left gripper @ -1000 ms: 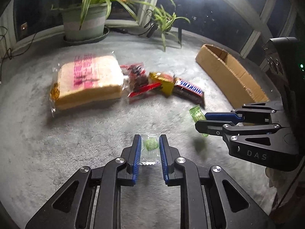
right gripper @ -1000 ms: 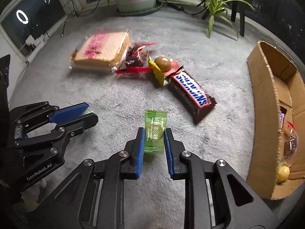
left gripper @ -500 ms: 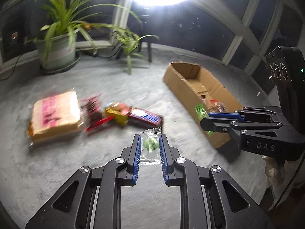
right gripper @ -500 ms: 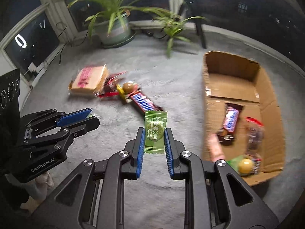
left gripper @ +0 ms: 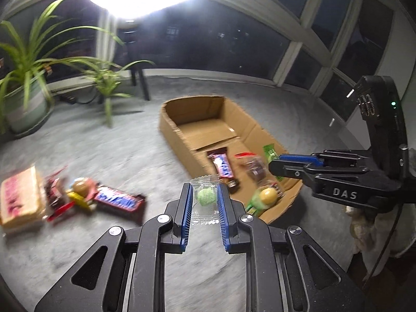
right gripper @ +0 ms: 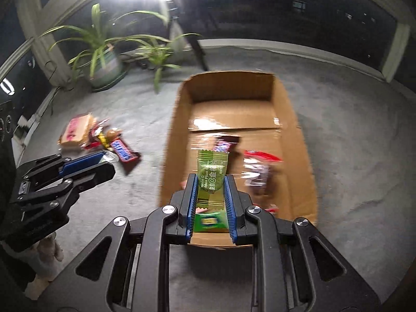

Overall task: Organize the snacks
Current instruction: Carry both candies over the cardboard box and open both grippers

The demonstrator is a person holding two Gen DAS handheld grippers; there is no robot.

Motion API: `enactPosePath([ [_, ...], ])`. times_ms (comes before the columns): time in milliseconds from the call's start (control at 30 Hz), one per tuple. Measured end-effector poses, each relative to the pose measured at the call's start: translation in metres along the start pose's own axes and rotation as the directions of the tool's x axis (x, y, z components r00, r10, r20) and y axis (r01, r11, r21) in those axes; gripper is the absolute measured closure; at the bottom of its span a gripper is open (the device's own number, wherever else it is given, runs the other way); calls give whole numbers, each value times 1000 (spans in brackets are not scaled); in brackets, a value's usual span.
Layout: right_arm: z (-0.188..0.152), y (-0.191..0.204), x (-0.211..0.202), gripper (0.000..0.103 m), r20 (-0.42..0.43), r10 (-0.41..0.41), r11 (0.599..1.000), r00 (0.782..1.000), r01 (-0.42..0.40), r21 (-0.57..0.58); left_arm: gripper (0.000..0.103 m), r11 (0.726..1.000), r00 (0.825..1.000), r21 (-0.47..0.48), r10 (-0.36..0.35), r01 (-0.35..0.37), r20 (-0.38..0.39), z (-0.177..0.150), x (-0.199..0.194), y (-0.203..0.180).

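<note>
My left gripper [left gripper: 204, 195] is shut on a clear wrapper with a round green candy [left gripper: 206, 196], held above the carpet just left of the cardboard box [left gripper: 176, 140]. My right gripper [right gripper: 210, 184] is shut on a green plum-candy packet [right gripper: 212, 173] and hangs over the near end of the box [right gripper: 173, 140]. The box holds a Snickers bar [left gripper: 223, 167], a red-topped bag [right gripper: 256, 171] and a yellow candy [left gripper: 269, 195]. On the carpet lie a Snickers bar [left gripper: 118, 202], a yellow-wrapped sweet [left gripper: 80, 188] and packaged bread [left gripper: 19, 200].
A large potted plant [left gripper: 18, 104] and a smaller plant [left gripper: 108, 85] stand at the back left by the windows. A dark chair leg [left gripper: 143, 83] stands behind them. Grey carpet [left gripper: 104, 145] lies between the snack pile and the box.
Both grippers have swung right and forward from the snack pile to the box, still holding their candies. The right gripper is now over the box's near end.
</note>
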State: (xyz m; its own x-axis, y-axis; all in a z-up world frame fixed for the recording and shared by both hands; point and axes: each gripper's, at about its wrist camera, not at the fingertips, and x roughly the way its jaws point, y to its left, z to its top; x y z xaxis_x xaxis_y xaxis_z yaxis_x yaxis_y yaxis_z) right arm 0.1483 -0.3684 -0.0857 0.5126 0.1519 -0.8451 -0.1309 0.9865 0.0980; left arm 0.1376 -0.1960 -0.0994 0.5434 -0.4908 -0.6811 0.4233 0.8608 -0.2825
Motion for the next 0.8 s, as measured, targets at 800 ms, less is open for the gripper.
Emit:
enactPosePath([
  [800,-5,-52,18,67,-36,-33,998,999,35,51,62,998,996,50,-35,39,-84,16,69,-52],
])
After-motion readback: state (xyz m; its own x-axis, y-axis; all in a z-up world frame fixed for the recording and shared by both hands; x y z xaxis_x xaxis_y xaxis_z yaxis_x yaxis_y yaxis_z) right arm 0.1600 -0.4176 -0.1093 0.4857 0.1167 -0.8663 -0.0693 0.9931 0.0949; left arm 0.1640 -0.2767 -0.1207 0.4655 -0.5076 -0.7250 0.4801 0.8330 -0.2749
